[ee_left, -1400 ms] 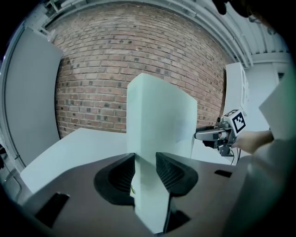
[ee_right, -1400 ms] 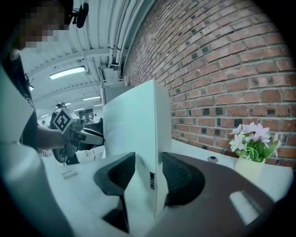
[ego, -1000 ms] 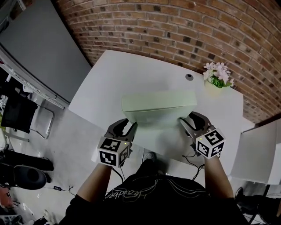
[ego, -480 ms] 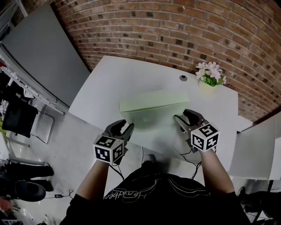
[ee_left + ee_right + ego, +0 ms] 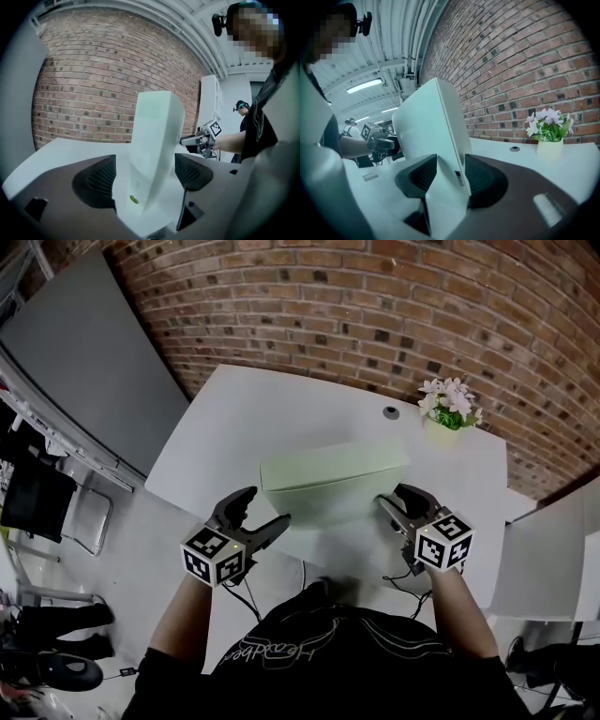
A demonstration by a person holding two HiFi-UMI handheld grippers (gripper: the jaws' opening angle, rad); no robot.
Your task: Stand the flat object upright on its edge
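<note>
The flat object is a pale green box (image 5: 333, 479) that stands on its long edge on the white table (image 5: 234, 399). My left gripper (image 5: 265, 507) is at the box's left end near the table's front edge. Its jaws are opening. In the left gripper view the box (image 5: 152, 154) sits between the pads (image 5: 96, 180) with a gap on each side. My right gripper (image 5: 396, 500) is shut on the box's right end, and in the right gripper view both pads (image 5: 485, 178) press on the box (image 5: 433, 126).
A small pot of pink flowers (image 5: 448, 413) stands at the table's back right, beside a round cable hole (image 5: 390, 412). A brick wall runs behind the table. A grey panel (image 5: 84, 362) leans at the left, and a white cabinet (image 5: 548, 559) stands at the right.
The left gripper's jaws have spread apart and let go of the box's left end, drawing back a little toward the table's front edge. The right gripper keeps its hold.
</note>
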